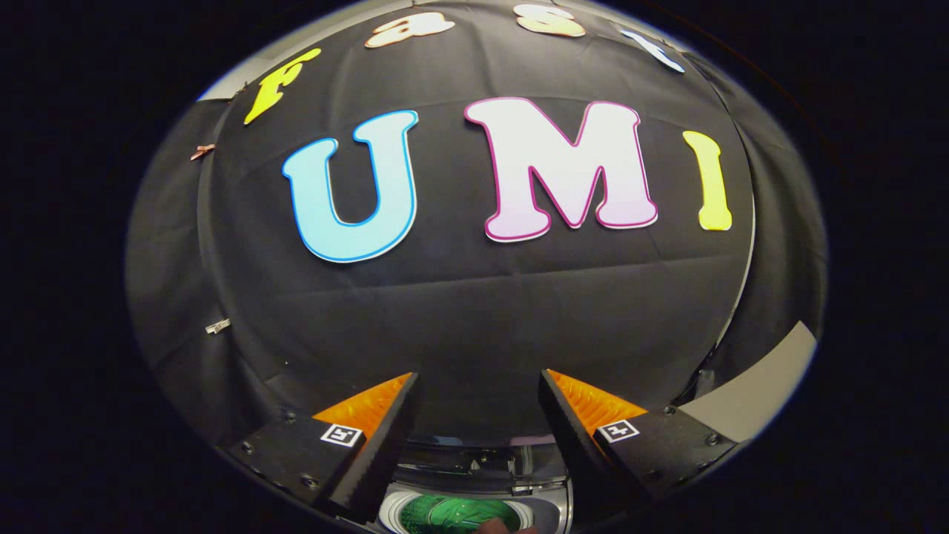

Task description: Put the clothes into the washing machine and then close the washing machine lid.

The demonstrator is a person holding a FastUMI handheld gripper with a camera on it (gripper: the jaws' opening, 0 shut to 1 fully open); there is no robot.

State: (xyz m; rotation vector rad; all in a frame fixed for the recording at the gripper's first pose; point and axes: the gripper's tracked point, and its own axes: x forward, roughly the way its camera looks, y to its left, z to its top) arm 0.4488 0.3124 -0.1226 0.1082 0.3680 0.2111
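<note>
Fingers (385,437) of my gripper (478,426) stand spread wide with nothing between them — no cloth, no contact on either pad that I can see. Each finger carries a small square marker tag near its base.

Just below and between the fingers I see the washing machine (474,482) from above. Its round white tub rim (389,512) shows in the gap, and inside that opening sits something green (452,513) — a textured green mass, which I take for the clothes, lying down in the drum. Whether it is one garment or several I cannot tell; too little of it shows. At the near lip of the opening a small reddish-brown shape (495,526) pokes in, too cropped for me to name. Behind the tub, a dark glossy band (474,463) runs across the machine's top, likely the raised lid or the control edge; I cannot say which.

Beyond the fingers hangs the black cloth wall (474,319) of the booth, creased in faint horizontal folds. Off to the right, past the right finger, a pale grey slanted panel (756,393) leans beside the cloth. On the left part of the cloth two small clips (218,325) pin it.
</note>
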